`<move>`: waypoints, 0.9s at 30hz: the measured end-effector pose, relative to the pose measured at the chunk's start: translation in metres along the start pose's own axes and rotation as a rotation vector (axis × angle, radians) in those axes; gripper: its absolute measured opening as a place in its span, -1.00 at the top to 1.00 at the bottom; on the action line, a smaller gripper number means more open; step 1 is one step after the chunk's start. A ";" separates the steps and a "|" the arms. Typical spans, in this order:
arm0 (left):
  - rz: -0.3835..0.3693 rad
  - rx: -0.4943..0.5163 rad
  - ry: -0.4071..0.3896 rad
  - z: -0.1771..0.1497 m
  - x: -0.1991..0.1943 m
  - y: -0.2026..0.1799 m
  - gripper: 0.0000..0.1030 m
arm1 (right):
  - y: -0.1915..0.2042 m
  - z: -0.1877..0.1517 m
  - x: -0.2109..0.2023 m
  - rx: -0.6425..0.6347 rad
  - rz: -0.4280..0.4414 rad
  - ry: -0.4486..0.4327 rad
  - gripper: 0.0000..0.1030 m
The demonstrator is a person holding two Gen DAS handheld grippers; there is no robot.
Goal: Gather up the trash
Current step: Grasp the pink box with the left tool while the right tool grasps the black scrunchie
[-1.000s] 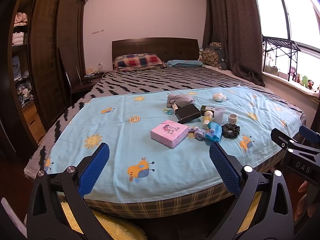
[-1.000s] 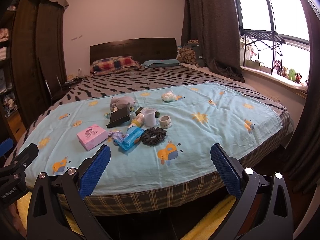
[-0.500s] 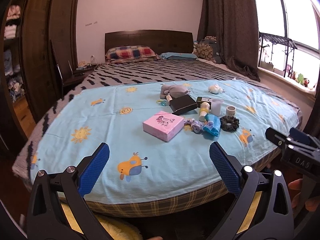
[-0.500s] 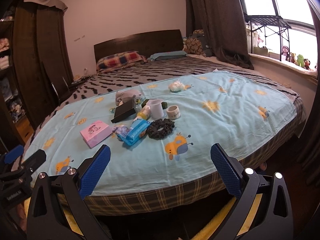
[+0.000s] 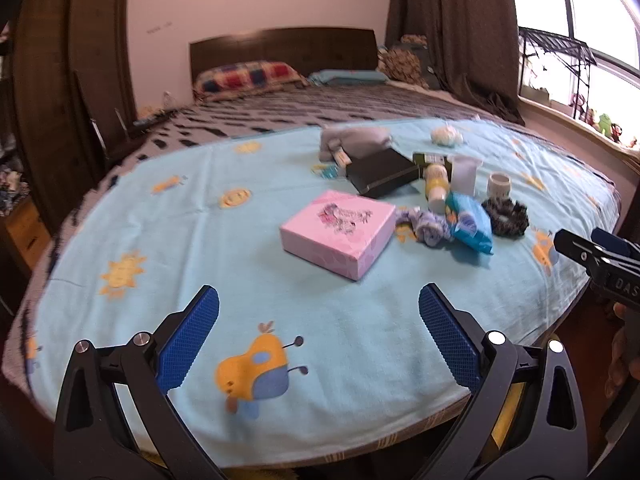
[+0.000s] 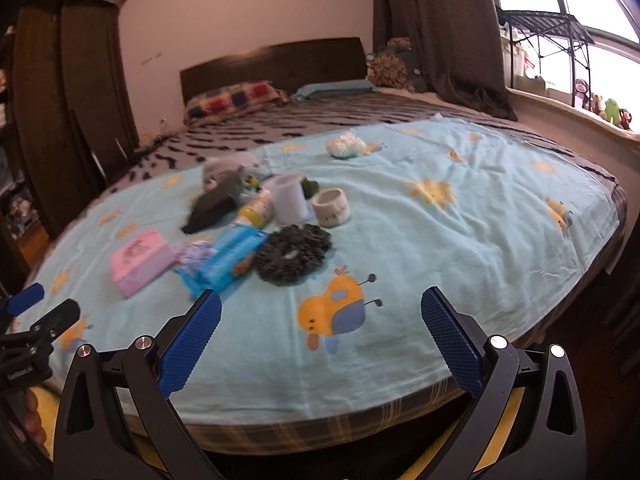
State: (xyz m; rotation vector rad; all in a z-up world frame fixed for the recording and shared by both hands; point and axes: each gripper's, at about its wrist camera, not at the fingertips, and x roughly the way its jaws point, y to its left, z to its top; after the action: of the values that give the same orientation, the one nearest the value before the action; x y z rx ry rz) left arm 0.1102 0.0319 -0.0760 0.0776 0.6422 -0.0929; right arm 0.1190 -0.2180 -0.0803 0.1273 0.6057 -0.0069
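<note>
Both grippers spread wide, nothing between the pads, both over the near edge of the bed.

Left gripper (image 5: 319, 334): bottom centre of the left wrist view, above the light-blue cartoon-print sheet (image 5: 180, 208), over the yellow bird print. Right gripper (image 6: 321, 336): same pose in the right wrist view, bottom centre. Each one pokes into the other's frame: right one at mid-right edge of the left view, left one at lower left of the right view.

Clutter sits in one cluster, mid-frame in both views, well apart from both grippers:
- pink box (image 5: 338, 233), frame centre in the left view; mid-left in the right view.
- crumpled purple-white wad (image 5: 426, 226) just right of the box, touching the blue wipes-style packet (image 5: 468, 226).
- black scrunchie (image 6: 294, 254) right of the packet, nearest item to the right gripper.
- black box (image 5: 382, 172) behind the pink one, tilted.
- small yellow-and-white bottle (image 5: 437, 184) lying on its side beside a translucent cup (image 6: 289, 199).
- white tape-like ring (image 6: 331, 207) just right of the cup.
- grey fabric bundle (image 5: 354, 142) at the back of the cluster.
- white crumpled ball (image 6: 346, 146) alone, further back, upper centre of the right view.

Right view is motion-blurred on the left half; small items behind the black box can't be made out.

Background: dark headboard (image 5: 284, 46), plaid pillow (image 5: 248, 78), brown curtain (image 5: 452, 28), window at upper right.
</note>
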 end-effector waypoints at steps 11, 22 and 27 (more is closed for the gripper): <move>-0.016 0.036 0.075 0.008 0.059 0.002 -0.84 | 0.010 0.010 0.051 -0.017 0.026 0.067 -0.50; -0.046 0.114 0.142 0.038 0.100 -0.002 -0.87 | 0.014 0.022 0.073 -0.048 0.038 0.083 -0.51; -0.074 0.118 0.157 0.047 0.111 -0.005 -0.84 | 0.017 0.027 0.078 -0.056 0.044 0.076 -0.32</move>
State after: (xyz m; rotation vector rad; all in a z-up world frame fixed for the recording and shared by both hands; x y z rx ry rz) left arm 0.2263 0.0150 -0.1054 0.1763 0.7965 -0.1976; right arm 0.1988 -0.2024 -0.1006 0.0869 0.6785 0.0575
